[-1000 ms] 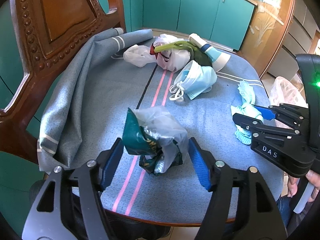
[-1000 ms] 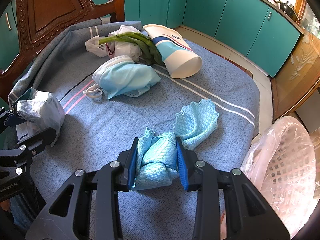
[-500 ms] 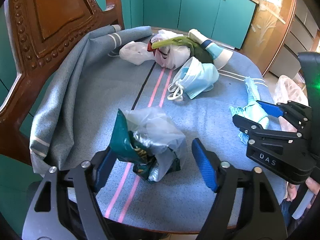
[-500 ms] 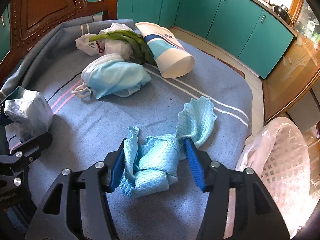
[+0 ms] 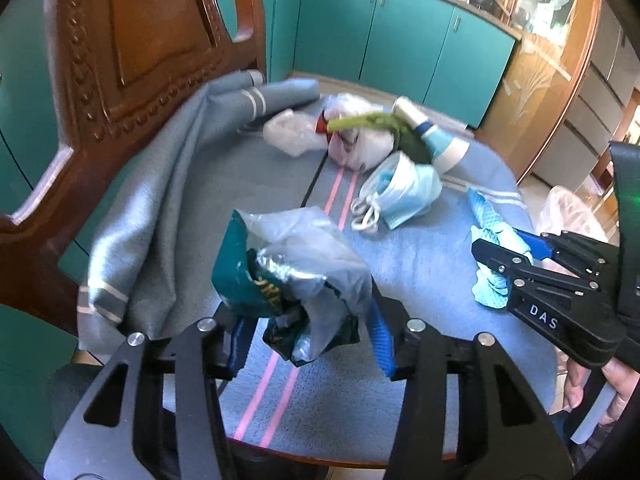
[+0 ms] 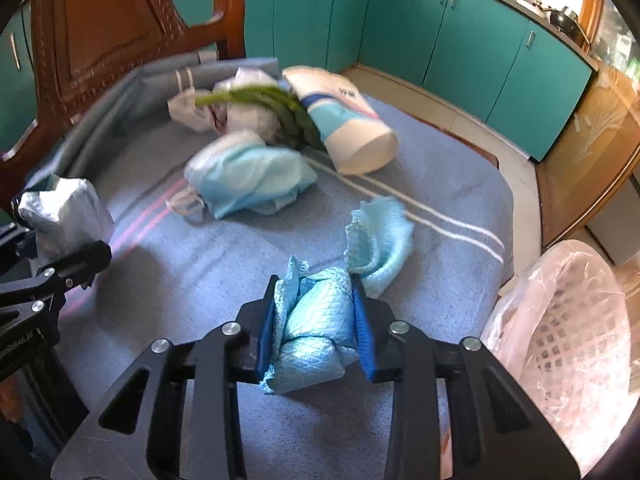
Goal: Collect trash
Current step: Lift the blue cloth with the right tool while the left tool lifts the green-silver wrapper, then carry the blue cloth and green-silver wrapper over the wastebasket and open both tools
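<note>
The left gripper [image 5: 306, 332] has just been closing its fingers on a crumpled wrapper [image 5: 288, 276], a bundle of dark green foil and clear plastic; the bundle sits between the two blue pads, which press its lower sides, while most of it bulges up above them. It lies at the near edge of the desk [image 5: 200, 184], over the pink stripes of the blue-grey cloth [image 5: 152, 200] that covers the top and bunches against a carved wooden chair [image 5: 120, 40] on the left. The right gripper [image 6: 316, 328] has likewise just been closing, and its fingers are clamped on a bunched light blue cloth rag [image 6: 316, 320]; the wad fills the gap between the pads, and a loose tail of it trails ahead and to the right on the desk. In the left view that gripper shows at the right edge, held by a hand [image 5: 616, 384]. Farther back on the desk lie a blue face mask [image 6: 248, 180], a white plastic bag [image 6: 240, 108] with a green stalk [image 6: 260, 98] across it, and a paper cup [image 6: 344, 124] tipped on its side, all close together. Beside the desk on the right stands a pale basket [image 6: 568, 328] lined with clear plastic, near the right gripper. Teal cabinets [image 6: 400, 24] run along the back wall.
</note>
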Demonstrator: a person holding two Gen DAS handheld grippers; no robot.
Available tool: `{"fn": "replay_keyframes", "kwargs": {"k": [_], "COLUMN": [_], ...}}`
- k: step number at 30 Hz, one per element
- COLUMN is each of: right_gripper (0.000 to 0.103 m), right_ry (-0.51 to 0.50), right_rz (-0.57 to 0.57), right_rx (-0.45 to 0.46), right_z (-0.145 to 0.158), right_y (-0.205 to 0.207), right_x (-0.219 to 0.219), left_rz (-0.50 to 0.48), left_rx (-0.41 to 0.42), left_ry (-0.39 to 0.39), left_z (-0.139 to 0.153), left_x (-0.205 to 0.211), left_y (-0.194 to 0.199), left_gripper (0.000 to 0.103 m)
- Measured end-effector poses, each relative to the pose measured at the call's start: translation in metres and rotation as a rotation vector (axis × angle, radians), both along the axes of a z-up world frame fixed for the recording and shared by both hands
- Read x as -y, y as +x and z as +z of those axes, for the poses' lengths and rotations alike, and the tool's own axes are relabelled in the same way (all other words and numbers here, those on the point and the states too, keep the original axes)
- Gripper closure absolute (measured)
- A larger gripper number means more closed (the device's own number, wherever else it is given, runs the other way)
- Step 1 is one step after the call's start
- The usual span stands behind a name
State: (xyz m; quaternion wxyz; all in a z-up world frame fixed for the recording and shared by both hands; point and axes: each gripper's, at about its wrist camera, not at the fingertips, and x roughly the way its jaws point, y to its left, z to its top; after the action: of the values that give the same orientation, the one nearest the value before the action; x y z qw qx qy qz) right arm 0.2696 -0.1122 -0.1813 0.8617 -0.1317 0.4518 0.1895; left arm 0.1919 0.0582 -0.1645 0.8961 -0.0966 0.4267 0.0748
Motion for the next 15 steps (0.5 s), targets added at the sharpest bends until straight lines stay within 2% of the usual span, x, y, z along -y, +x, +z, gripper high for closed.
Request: {"fn": "replay_keyframes", "kwargs": {"k": [7, 10, 15], "right_gripper": [0.069, 0.069, 0.069], "right_ry": [0.058, 0.071, 0.131], "right_rz": [-0.012, -0.016, -0.066], "right_rx": [0.034, 0.047, 0.111], "right_z": [0.018, 0.023, 0.052], "right_y": [-0.005, -0.004, -0.008], "right_x": [0.007, 0.008, 0.035], "left_rz": [-0.003, 0.001, -0.027], "left_rx": [0.045, 0.052, 0.061], "left_ry": [-0.001, 0.035, 0.086], "left_z": [0.018, 0.025, 0.035], "left_x": [-0.001, 0.004, 0.018], "left_y": [-0.009, -0.011, -0.010], "left_gripper": [0.053, 0.053, 0.052]}}
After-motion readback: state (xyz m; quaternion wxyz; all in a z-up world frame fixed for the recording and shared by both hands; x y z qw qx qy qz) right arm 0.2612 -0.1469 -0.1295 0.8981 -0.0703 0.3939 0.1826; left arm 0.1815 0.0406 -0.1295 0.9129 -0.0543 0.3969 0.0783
